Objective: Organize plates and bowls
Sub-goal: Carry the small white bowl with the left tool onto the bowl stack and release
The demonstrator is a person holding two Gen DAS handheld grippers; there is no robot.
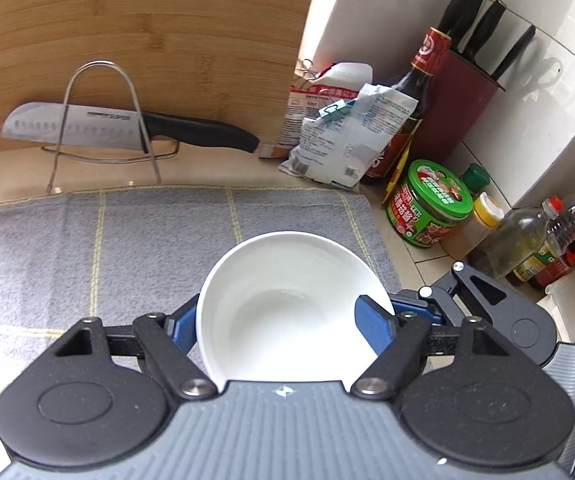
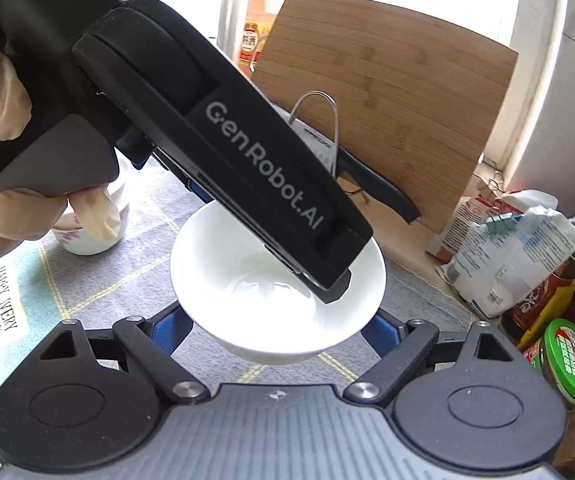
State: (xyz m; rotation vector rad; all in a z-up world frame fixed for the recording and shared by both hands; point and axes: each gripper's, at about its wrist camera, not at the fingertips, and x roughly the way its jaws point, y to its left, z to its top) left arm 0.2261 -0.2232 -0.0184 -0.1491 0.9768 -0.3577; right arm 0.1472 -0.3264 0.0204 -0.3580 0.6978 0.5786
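A plain white bowl (image 1: 287, 304) hangs tilted over the grey checked mat (image 1: 107, 240), its inside facing the left wrist camera. My left gripper (image 1: 279, 320) is shut on it: one blue pad (image 1: 181, 332) lies outside the left wall, the other sits against the right rim. In the right wrist view the same bowl (image 2: 247, 292) sits between the blue pads of my right gripper (image 2: 275, 332), which is shut on its lower body. The left gripper's black body (image 2: 247, 160) reaches in from the upper left, its tip inside the bowl, held by a gloved hand (image 2: 3, 212).
A flowered white cup or bowl (image 2: 87, 240) stands on the mat behind the gloved fingers. At the back a bamboo board (image 1: 147, 40) leans, with a knife (image 1: 127, 128) in a wire rack. Bags (image 1: 343, 136), bottles (image 1: 407, 120), a green-lidded jar (image 1: 431, 204) and a knife block (image 1: 463, 92) crowd the right.
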